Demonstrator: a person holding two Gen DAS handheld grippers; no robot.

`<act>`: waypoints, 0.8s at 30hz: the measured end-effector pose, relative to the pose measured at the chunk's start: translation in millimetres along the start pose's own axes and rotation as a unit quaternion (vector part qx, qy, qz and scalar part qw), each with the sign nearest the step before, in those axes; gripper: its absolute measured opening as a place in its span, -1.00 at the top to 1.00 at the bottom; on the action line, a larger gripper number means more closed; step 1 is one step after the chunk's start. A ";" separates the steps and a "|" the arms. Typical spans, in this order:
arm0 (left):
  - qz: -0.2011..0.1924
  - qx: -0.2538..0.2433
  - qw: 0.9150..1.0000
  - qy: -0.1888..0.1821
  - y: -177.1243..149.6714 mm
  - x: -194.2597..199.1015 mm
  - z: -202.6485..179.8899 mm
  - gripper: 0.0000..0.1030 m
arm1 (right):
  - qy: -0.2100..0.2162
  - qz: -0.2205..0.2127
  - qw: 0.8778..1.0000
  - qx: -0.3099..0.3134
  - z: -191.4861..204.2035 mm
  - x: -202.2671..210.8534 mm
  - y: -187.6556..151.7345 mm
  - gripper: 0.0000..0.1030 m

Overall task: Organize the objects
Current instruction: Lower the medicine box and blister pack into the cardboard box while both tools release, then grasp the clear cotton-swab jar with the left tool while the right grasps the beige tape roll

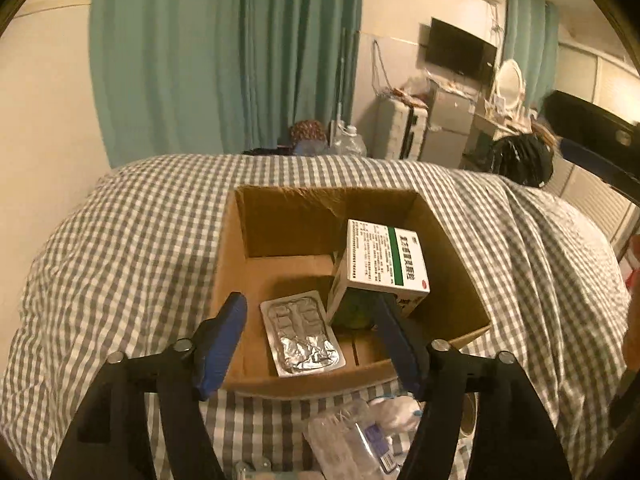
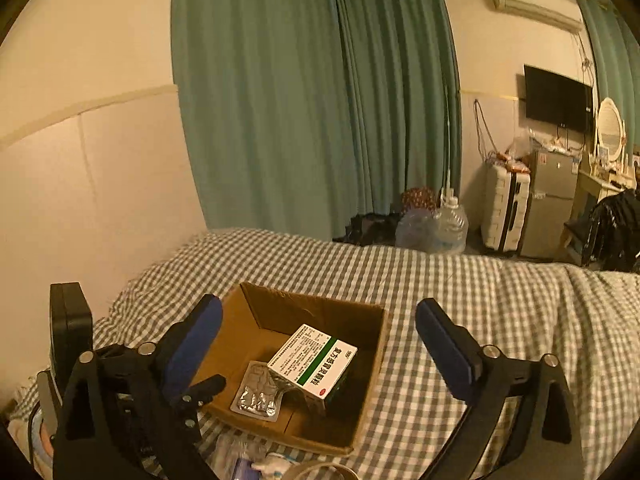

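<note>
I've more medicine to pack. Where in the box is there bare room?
The cardboard box is bare along its far wall and left side, behind the blister pack. The medicine carton fills the right side, leaning tilted. Outside, the checked bedspread lies open to the left; packets crowd the near edge.

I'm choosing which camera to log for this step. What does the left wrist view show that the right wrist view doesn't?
Only the left wrist view shows the left gripper open over the cardboard box, and the clear plastic packets in full on the checked bedspread.

Only the right wrist view shows the right gripper, open above the box, and an air conditioner.

Both show the box holding a white-and-green medicine carton and a foil blister pack.
</note>
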State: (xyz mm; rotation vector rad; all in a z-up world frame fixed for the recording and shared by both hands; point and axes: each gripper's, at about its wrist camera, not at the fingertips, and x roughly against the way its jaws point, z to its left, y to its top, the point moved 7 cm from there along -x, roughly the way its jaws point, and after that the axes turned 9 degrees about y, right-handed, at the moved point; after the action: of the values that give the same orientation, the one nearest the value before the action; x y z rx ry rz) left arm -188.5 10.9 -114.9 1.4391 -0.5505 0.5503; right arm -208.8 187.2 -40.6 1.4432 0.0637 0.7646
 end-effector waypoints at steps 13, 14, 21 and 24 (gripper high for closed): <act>-0.059 0.040 0.996 0.044 -33.1 63.9 17.8 -1.00 | -0.024 -0.003 1.000 0.002 -2.7 61.9 -28.3 -0.99; -0.055 0.041 0.997 0.047 -36.1 63.2 19.0 -1.00 | -0.019 0.010 1.000 0.006 -1.6 59.1 -37.6 -0.99; -0.016 0.056 0.997 0.050 -66.7 37.6 17.3 -1.00 | -0.012 0.092 0.996 0.005 -10.6 26.6 -111.9 -0.99; 0.001 0.066 0.996 0.061 -82.9 24.9 12.6 -1.00 | -0.034 0.129 0.991 0.006 -22.1 5.3 -145.9 -0.99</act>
State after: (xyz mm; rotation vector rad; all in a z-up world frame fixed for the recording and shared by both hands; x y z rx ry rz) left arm -115.9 -5.8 -160.7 1.5192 -0.4253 0.6811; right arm -152.5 218.0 -173.6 1.5052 -0.1744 0.9250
